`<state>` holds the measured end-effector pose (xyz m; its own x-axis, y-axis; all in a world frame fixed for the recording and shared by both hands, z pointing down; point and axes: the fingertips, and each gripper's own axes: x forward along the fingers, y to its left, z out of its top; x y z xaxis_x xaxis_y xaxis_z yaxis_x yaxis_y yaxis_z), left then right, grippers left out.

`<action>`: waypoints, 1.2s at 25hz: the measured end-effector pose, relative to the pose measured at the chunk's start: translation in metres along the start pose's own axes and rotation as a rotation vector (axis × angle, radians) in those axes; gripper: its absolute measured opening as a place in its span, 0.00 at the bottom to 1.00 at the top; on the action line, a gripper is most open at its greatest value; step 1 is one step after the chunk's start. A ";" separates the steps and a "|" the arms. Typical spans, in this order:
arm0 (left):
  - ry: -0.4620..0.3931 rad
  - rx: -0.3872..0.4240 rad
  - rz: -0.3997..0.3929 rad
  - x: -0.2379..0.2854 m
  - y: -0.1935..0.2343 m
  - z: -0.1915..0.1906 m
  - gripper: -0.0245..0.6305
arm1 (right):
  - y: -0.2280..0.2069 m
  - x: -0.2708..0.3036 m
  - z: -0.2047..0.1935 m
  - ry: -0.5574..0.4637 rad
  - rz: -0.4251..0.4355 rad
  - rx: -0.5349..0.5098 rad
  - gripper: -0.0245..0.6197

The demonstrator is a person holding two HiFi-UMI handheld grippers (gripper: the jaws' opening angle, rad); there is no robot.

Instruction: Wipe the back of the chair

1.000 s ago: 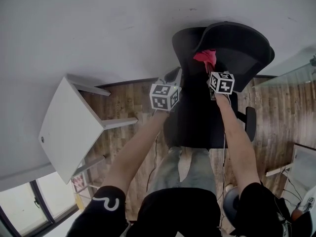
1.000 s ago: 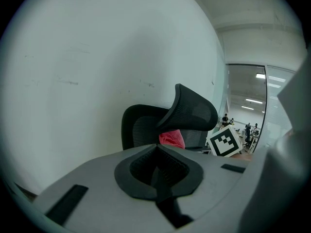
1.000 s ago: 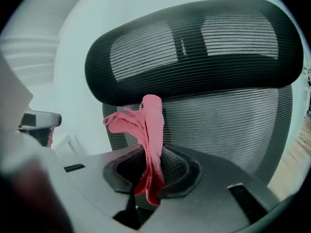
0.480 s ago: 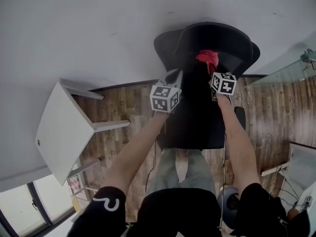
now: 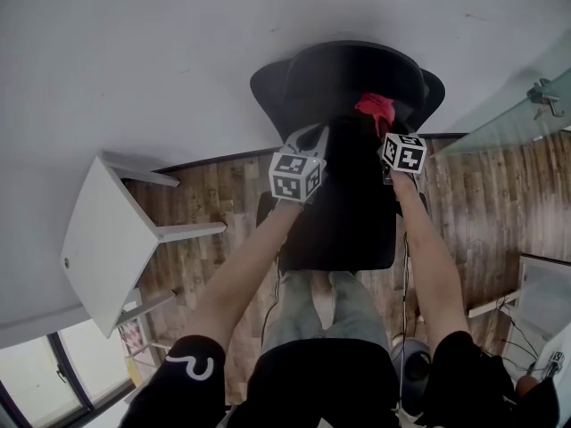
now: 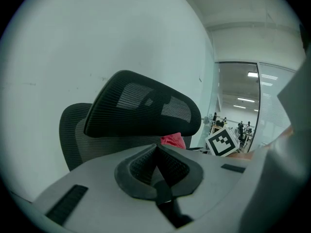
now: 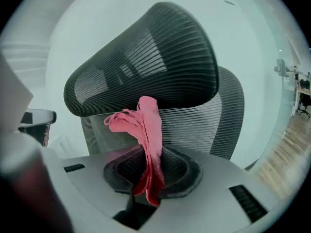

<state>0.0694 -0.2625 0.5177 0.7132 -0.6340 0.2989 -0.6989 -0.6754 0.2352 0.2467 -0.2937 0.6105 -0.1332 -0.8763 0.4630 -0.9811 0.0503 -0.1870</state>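
Head view, chair: a black mesh chair [image 5: 346, 205] stands close to the white wall [image 5: 178, 52]. Its back faces the person and its headrest [image 5: 352, 69] is on top.
Head view, cloth: a red cloth [image 5: 376, 110] is bunched at the upper chair back, just under the headrest.
Head view, right gripper: the right gripper [image 5: 384, 134] is at the cloth, with its marker cube turned up toward the camera.
Head view, left gripper: the left gripper [image 5: 310, 139] is by the left edge of the chair back; whether they touch cannot be told.
Head view, surroundings: a small white table [image 5: 98, 239] stands well apart to the left on the wooden floor [image 5: 214, 194]. A glass partition [image 5: 504, 119] is on the right, and the person's legs are just behind the chair.
Left gripper view, fingers: the left gripper's [image 6: 158, 155] fingers are pressed together with nothing between them.
Left gripper view, ahead: the headrest [image 6: 146, 106] fills the middle, with the chair [image 6: 80, 140] back below it. The cloth [image 6: 172, 141] peeks out under the headrest's right end, and the right gripper's marker cube [image 6: 222, 142] is just beside it.
Right gripper view, fingers: the right gripper's [image 7: 150, 171] fingers are clamped on the cloth [image 7: 146, 130], which rises from between them and flops left.
Right gripper view, in the way: the cloth hides the middle of the chair [image 7: 214, 125] back, and the headrest [image 7: 155, 57] overhangs it. Whether cloth and mesh touch cannot be told.
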 end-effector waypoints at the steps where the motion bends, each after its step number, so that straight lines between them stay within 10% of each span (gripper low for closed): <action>1: 0.001 0.003 -0.003 0.003 -0.006 0.000 0.07 | -0.007 -0.003 0.000 0.001 -0.004 0.004 0.17; 30: 0.038 0.060 -0.117 0.061 -0.126 -0.013 0.07 | -0.165 -0.099 -0.026 -0.013 -0.172 0.100 0.17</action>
<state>0.2002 -0.2113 0.5182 0.7864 -0.5356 0.3076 -0.6058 -0.7660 0.2152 0.4179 -0.2022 0.6182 0.0379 -0.8739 0.4847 -0.9704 -0.1480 -0.1910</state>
